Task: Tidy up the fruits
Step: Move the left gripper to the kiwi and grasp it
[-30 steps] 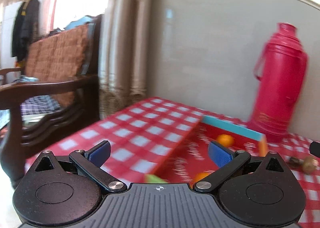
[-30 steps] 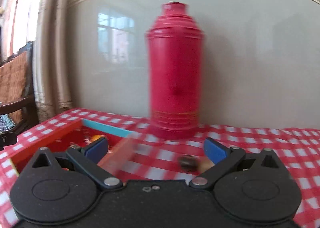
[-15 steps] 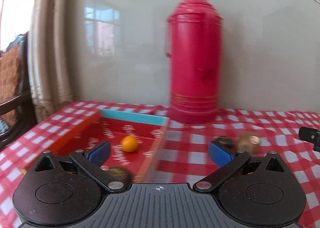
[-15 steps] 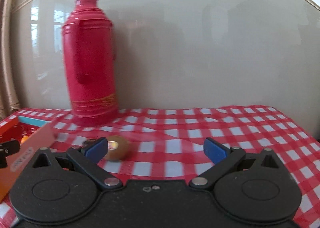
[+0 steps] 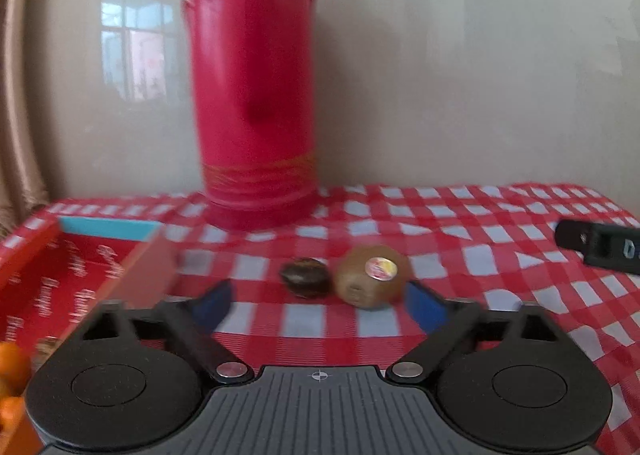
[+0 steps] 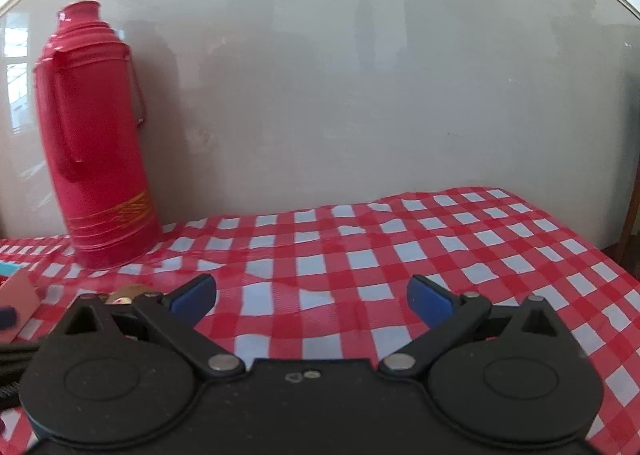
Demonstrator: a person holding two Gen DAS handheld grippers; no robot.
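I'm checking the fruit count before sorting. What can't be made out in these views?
- Left wrist view: oranges cut off by the edge and gripper body.
- Dark fruit too blurred to identify.
- Right wrist view: kiwi mostly hidden behind the fingers.

one kiwi (image 5: 370,276), one thermos (image 5: 256,87)

My left gripper (image 5: 318,305): matt black plastic, metal pivot pins. Kiwi (image 5: 372,276) fuzzy-dull with a glossy sticker. Thermos (image 6: 96,139) glossy red plastic, probably. Tablecloth (image 6: 400,255) looks like smooth, slightly shiny oilcloth.
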